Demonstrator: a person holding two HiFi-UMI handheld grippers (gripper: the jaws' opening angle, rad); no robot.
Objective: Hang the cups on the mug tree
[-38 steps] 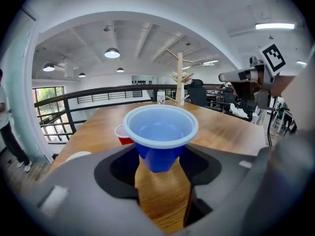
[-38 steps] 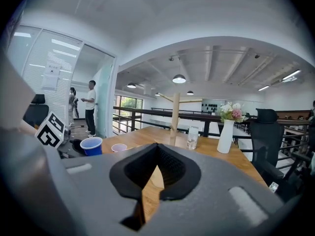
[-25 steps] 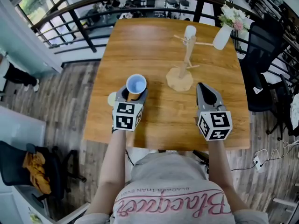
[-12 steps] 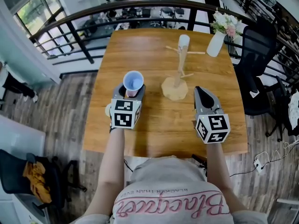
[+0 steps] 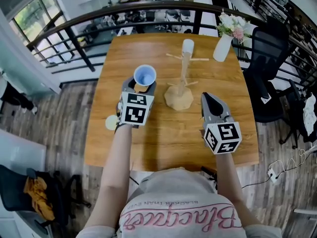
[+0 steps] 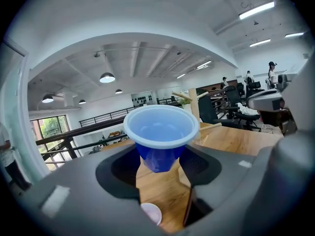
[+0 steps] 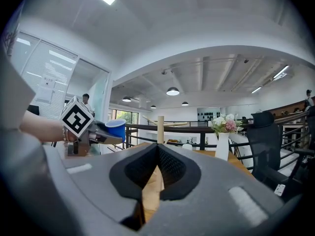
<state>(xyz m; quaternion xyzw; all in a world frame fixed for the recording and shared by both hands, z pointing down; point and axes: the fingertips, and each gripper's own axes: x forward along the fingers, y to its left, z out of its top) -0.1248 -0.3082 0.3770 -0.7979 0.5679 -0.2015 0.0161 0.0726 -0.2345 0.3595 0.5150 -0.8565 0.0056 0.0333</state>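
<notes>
— Since a second ago the left gripper (image 5: pixel 142 86) has carried the blue cup (image 5: pixel 145 75) higher above the counter (image 5: pixel 163 133) and nearer the mug tree (image 5: pixel 182 78). The right gripper (image 5: pixel 210 99) has barely shifted.

— Where does the mug tree stand from each gripper?

— Ahead and to the right of the left gripper, just beyond the cup it carries. From the right gripper it is ahead and to the left, and in the right gripper view its post rises straight past the tips. A white cup (image 5: pixel 187 45) sits upside down on top of the post.

— And the blue cup itself?

— Between the left gripper's jaws, upright with its mouth up. Its rim stands above the jaws, which are partly apart and clamped on its lower body.

— Is the right gripper holding anything?

— No. Its jaws are together at the tips with nothing between them, and it hangs level over the counter, well apart from the tree.

— Anything smaller?

— A pale cup (image 6: pixel 150 213) sits on the counter below and behind the left gripper.
</notes>
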